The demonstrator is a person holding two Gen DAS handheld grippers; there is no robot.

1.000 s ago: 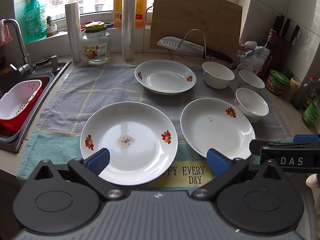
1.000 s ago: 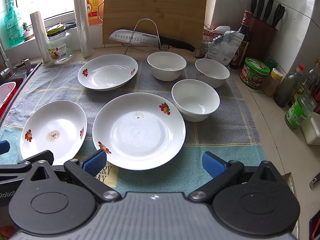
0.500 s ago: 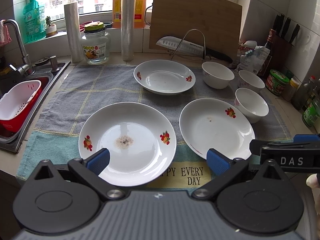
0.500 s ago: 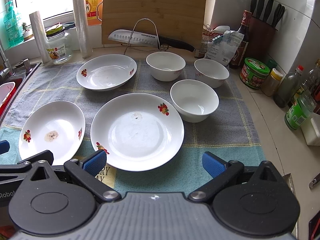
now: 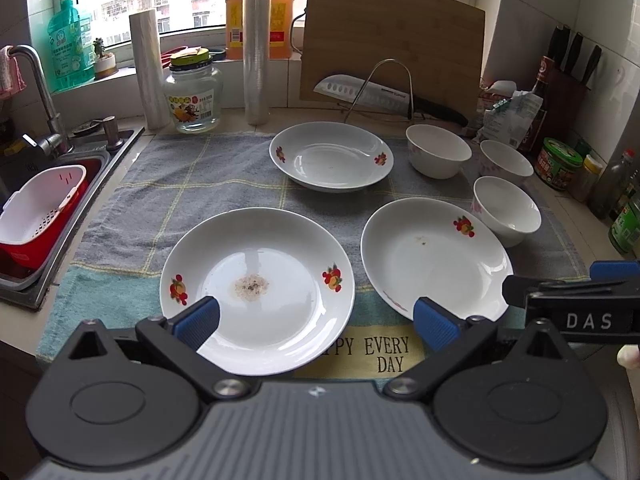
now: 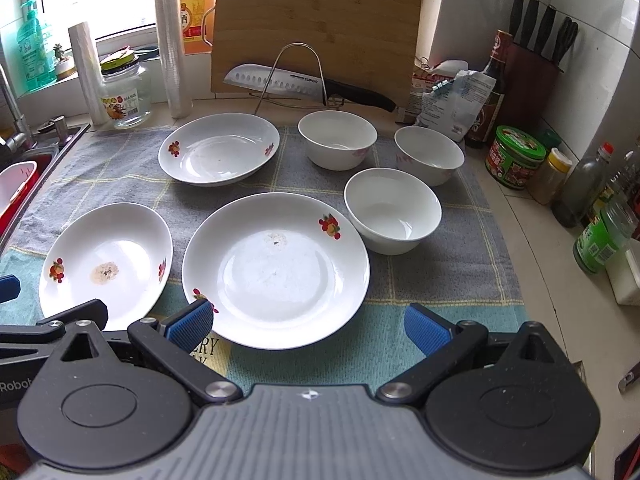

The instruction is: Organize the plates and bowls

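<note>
Three white plates with fruit prints lie on a grey and teal towel (image 5: 192,184): a near-left plate (image 5: 256,284) with a crumb stain, a near-right plate (image 5: 432,256) and a far plate (image 5: 330,156). Three white bowls (image 6: 392,210) (image 6: 338,140) (image 6: 428,156) stand at the right. My left gripper (image 5: 316,322) is open above the near-left plate's front rim, holding nothing. My right gripper (image 6: 308,326) is open over the near-right plate's (image 6: 276,268) front edge, also holding nothing.
A sink (image 5: 40,216) with a red and white basket lies at the left. A glass jar (image 5: 194,96), film rolls, a cutting board (image 5: 392,40) and a knife on a wire rack (image 5: 380,92) line the back. Bottles and jars (image 6: 516,158) crowd the right counter.
Both grippers have edged slightly forward and to the right; the plates sit a little lower and further left in view. Nothing was grasped or moved.
</note>
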